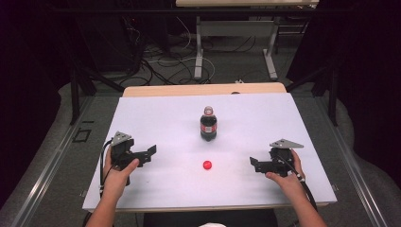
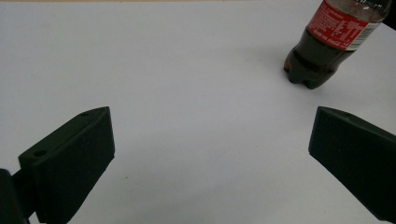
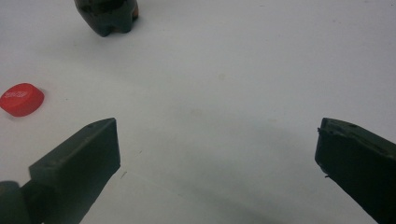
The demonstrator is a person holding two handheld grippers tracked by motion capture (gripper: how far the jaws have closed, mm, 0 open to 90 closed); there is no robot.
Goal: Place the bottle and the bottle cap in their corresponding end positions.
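A dark cola bottle [image 1: 208,125] with a red label stands upright and uncapped in the middle of the white table [image 1: 156,113]. Its red cap [image 1: 207,165] lies loose in front of it. My left gripper [image 1: 150,153] rests at the table's left, open and empty, with the bottle [image 2: 327,44] ahead to its right. My right gripper [image 1: 255,164] rests at the right, open and empty. The cap [image 3: 21,99] lies to its left and the bottle's base [image 3: 108,16] shows farther off.
The table's wooden far edge [image 1: 203,89] borders a floor with cables and metal table legs [image 1: 198,52]. Bare white surface surrounds both grippers.
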